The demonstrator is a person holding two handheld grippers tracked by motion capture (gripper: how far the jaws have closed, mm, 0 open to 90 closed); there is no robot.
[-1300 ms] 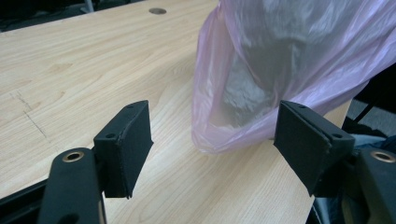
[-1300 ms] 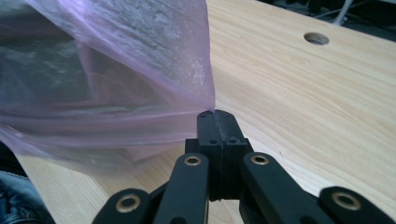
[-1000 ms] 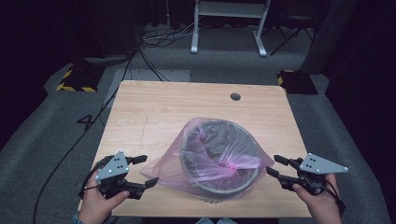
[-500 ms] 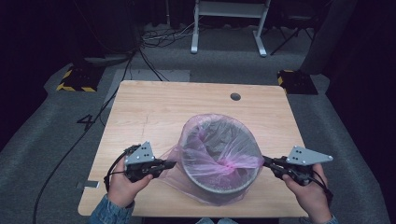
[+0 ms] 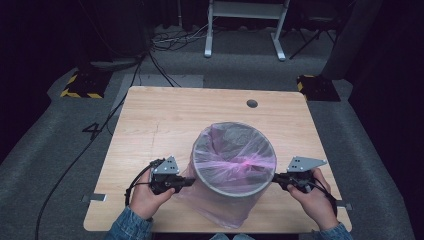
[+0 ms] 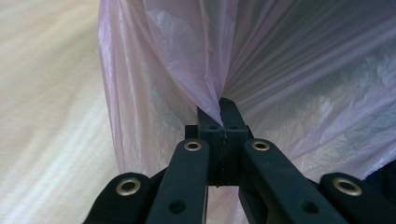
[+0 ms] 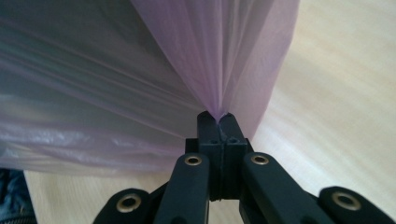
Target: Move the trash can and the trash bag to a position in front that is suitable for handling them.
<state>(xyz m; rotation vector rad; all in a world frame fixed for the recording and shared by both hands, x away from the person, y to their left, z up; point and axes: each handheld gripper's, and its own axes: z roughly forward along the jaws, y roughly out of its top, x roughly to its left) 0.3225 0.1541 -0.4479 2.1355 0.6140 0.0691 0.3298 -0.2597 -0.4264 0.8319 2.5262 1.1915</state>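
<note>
Bin-bag fitting, two tools at work.
One pink bag over one bin; left tool and right tool each pinch it, clamped tight.

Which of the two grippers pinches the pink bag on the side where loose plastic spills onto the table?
The left gripper: beside it the pink bag billows loose onto the table. The right gripper pinches it tight against the bin.

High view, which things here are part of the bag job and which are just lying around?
In the job:
pink bag
grey bin
left claw, pinching the bag
right claw, pinching the bag

Lying about:
floor cables
striped floor blocks
white stand
</note>
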